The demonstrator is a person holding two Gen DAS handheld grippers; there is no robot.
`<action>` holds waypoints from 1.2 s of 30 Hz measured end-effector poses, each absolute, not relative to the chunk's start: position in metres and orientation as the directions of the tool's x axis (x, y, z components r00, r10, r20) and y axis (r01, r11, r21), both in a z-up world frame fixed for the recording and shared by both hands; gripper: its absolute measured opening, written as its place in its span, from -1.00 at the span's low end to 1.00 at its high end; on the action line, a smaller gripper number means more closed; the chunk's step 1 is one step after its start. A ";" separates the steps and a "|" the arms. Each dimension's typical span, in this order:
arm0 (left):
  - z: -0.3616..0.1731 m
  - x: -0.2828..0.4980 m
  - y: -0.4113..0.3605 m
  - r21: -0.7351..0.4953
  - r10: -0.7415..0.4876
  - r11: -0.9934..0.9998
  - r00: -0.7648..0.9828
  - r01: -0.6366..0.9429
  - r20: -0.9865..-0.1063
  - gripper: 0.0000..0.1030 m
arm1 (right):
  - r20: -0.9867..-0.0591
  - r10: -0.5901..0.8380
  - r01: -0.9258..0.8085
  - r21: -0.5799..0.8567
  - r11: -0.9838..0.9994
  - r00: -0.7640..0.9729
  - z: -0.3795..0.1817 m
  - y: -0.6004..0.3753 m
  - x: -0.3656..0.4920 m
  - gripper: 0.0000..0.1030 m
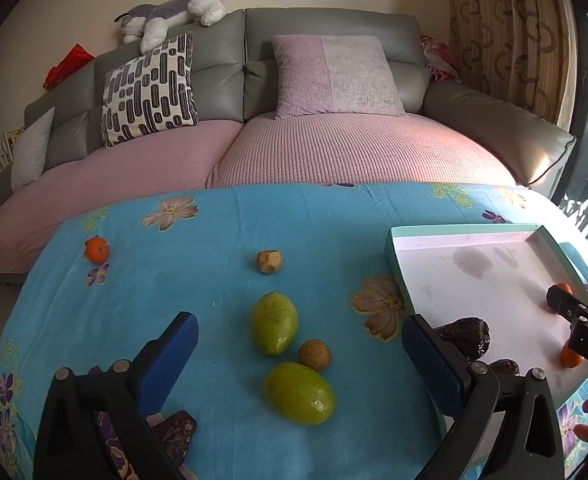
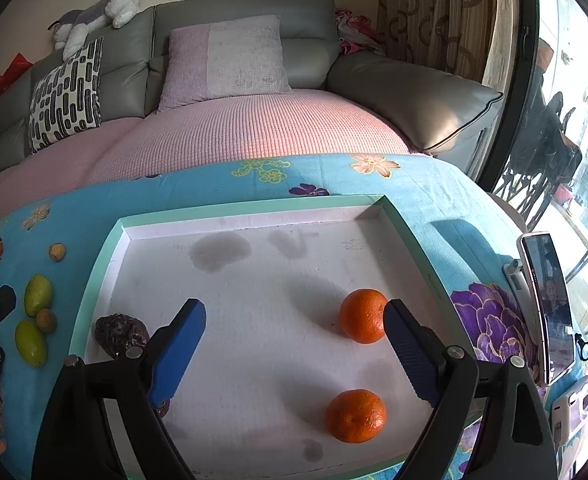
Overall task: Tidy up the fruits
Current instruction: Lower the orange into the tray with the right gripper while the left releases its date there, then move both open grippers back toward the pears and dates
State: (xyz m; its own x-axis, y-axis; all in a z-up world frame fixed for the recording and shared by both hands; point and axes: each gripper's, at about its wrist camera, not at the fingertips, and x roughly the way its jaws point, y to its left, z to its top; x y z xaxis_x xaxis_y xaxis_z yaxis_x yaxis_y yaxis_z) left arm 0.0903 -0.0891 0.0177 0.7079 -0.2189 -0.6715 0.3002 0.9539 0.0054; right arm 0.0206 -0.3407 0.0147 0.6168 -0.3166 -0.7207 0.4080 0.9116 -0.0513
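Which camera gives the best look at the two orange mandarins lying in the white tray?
The right wrist view: both orange mandarins lie whole on the white tray. The left wrist view catches only orange slivers behind the right gripper.

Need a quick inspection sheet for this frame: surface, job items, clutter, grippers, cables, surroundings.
Surface: blue floral cloth over the table.
Job's things: tray holds two oranges and dark wrinkled fruits. On the cloth: two green fruits, two small brown fruits, a small orange, a dark fruit.
Clutter: phone upright right of the tray.
Grippers: left gripper open above the cloth fruit; right gripper open over the tray, empty.
Cables: nothing seen.
Surroundings: grey sofa, cushions, plush toy, curtain.
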 end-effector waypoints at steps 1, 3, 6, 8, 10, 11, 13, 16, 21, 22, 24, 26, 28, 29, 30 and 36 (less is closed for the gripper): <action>0.018 0.090 -0.085 0.005 -0.213 0.958 0.720 0.287 -0.660 1.00 | -0.722 -0.313 0.408 -0.046 0.912 0.617 0.015 -0.341 0.021 0.76; 0.020 0.088 -0.078 -0.005 -0.208 0.963 0.738 0.268 -0.642 1.00 | -0.722 -0.299 0.408 -0.026 0.912 0.624 0.015 -0.341 0.020 0.76; 0.022 0.087 -0.068 -0.022 -0.203 0.970 0.753 0.244 -0.626 1.00 | -0.724 -0.293 0.410 -0.016 0.912 0.625 0.015 -0.340 0.021 0.76; 0.022 0.087 -0.061 -0.054 -0.221 0.969 0.748 0.241 -0.626 1.00 | -0.733 -0.271 0.404 0.005 0.915 0.624 0.014 -0.339 0.022 0.76; 0.023 0.091 -0.054 -0.093 -0.231 0.970 0.728 0.226 -0.646 1.00 | -0.729 -0.246 0.392 0.034 0.919 0.639 0.014 -0.337 0.024 0.76; 0.023 0.092 -0.050 -0.116 -0.233 0.971 0.718 0.209 -0.656 1.00 | -0.723 -0.240 0.390 0.044 0.920 0.648 0.015 -0.336 0.024 0.76; 0.024 0.093 -0.042 -0.164 -0.256 0.967 0.713 0.197 -0.653 1.00 | -0.716 -0.228 0.382 0.058 0.922 0.660 0.017 -0.333 0.025 0.76; 0.024 0.091 -0.036 -0.137 -0.226 0.974 0.730 0.180 -0.645 1.00 | -0.717 -0.217 0.360 0.051 0.932 0.662 0.014 -0.326 0.030 0.76; 0.019 0.093 -0.023 -0.126 -0.192 0.981 0.726 0.145 -0.660 1.00 | -0.701 -0.188 0.323 0.064 0.944 0.688 0.014 -0.312 0.034 0.76; 0.019 0.092 -0.020 -0.122 -0.183 0.983 0.731 0.137 -0.657 1.00 | -0.695 -0.180 0.315 0.071 0.946 0.696 0.016 -0.309 0.035 0.76; 0.020 0.091 -0.014 -0.119 -0.171 0.985 0.737 0.123 -0.654 1.00 | -0.686 -0.163 0.301 0.086 0.950 0.709 0.019 -0.302 0.037 0.76; 0.022 0.090 -0.007 -0.118 -0.157 0.987 0.743 0.106 -0.650 1.00 | -0.680 -0.144 0.276 0.090 0.957 0.719 0.021 -0.293 0.039 0.76; 0.026 0.088 0.003 -0.114 -0.134 0.990 0.755 0.079 -0.642 1.00 | -0.672 -0.132 0.252 0.084 0.964 0.729 0.024 -0.282 0.041 0.76; 0.028 0.087 0.008 -0.115 -0.126 0.991 0.761 0.068 -0.636 1.00 | -0.665 -0.123 0.238 0.085 0.967 0.736 0.026 -0.277 0.042 0.76; 0.031 0.085 0.014 -0.116 -0.118 0.992 0.768 0.057 -0.630 1.00 | -0.659 -0.113 0.226 0.088 0.970 0.744 0.029 -0.272 0.042 0.76; 0.041 0.080 0.052 -0.143 -0.083 0.990 0.782 -0.008 -0.618 1.00 | -0.642 -0.064 0.151 0.082 0.985 0.764 0.036 -0.238 0.047 0.73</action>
